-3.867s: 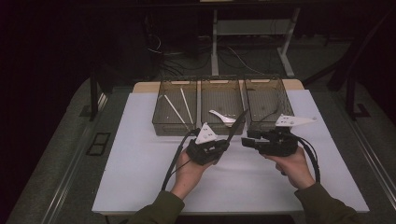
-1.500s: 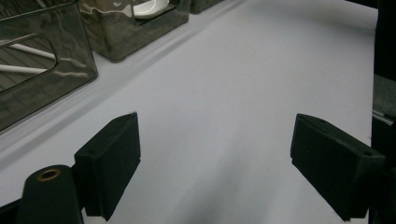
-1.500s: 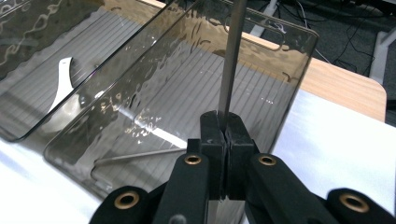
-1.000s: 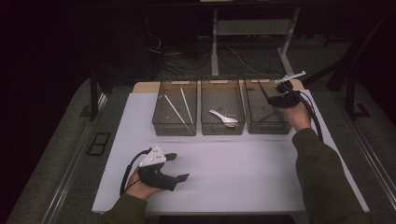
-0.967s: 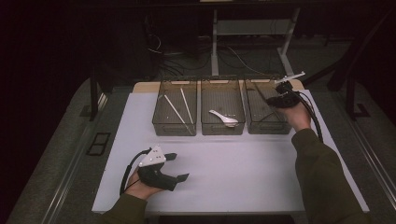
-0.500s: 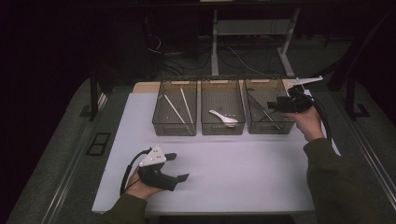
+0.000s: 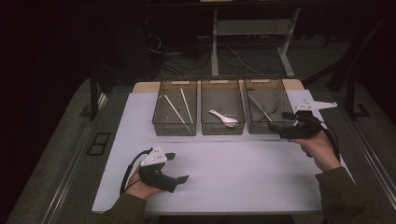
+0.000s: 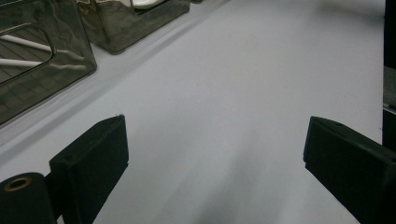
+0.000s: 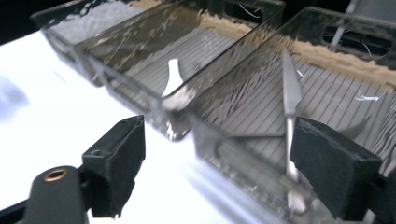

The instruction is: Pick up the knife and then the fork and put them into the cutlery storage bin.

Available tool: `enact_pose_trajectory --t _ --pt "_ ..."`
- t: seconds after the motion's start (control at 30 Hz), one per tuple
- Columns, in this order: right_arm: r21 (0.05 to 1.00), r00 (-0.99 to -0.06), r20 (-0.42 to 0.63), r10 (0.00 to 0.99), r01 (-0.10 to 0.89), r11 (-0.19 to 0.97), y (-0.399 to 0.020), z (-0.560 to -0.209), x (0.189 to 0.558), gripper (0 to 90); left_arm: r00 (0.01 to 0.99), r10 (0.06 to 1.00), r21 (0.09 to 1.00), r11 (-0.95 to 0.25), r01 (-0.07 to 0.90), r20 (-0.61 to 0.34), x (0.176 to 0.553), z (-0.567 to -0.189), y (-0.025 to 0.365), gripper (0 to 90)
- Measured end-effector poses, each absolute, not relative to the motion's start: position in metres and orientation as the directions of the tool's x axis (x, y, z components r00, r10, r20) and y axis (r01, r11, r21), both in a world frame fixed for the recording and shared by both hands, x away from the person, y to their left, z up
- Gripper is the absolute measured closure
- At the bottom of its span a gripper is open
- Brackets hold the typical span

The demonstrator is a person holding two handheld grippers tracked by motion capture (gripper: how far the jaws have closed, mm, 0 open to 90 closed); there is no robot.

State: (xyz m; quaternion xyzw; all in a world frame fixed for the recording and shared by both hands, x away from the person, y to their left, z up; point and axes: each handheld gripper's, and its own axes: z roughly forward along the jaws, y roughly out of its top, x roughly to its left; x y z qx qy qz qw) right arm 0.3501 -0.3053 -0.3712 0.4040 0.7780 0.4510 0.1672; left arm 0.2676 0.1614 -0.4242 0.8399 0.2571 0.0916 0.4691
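Three clear bins stand in a row at the back of the white table (image 7: 233, 186). A silver knife (image 7: 259, 106) (image 9: 291, 93) lies in the right bin (image 7: 264, 80). My right gripper (image 7: 279, 125) (image 9: 215, 154) hovers by that bin's front right corner; its jaws have just been opening, stand open, and nothing is between them. At the front left my left gripper (image 7: 178, 167) (image 8: 215, 154) rests low over bare table. Its jaws have also just been opening, and they are open with nothing between them.
The middle bin (image 7: 222, 131) holds a white spoon (image 7: 223, 118) (image 9: 173, 79). The left bin (image 7: 173, 131) holds two white chopsticks (image 7: 180, 108) (image 8: 18, 44). Dark floor, desk legs and cables lie behind the table. A broad stretch of table lies between the two hands.
My right hand has drawn back from over the right bin, toward the right and the near side, and its jaws have spread apart. The left hand has stayed in place.
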Motion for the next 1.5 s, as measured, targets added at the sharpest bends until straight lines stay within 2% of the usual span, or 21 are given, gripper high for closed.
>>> enact_pose_trajectory --t 0.5,0.87,1.1,1.5 --pt "0.855 -0.636 0.103 0.765 0.449 0.258 -0.305 -0.403 0.295 13.7 0.848 0.524 0.839 -0.423 0.343 -0.083 0.268 -0.424 0.161 2.5" --pt "0.848 -0.643 0.157 0.75 0.476 0.231 -0.307 -0.426 0.27 12.0 0.85 0.521 0.839 -0.425 0.339 -0.08 0.267 -0.424 0.161 2.9" --pt "0.847 -0.632 0.177 0.754 0.488 0.21 -0.307 -0.436 0.259 12.0 0.854 0.514 0.838 -0.429 0.337 -0.08 0.267 -0.425 0.159 3.2" --pt "0.842 -0.655 0.15 0.74 0.477 0.252 -0.299 -0.44 0.258 12.0 0.851 0.519 0.838 -0.427 0.34 -0.081 0.267 -0.425 0.16 3.4"
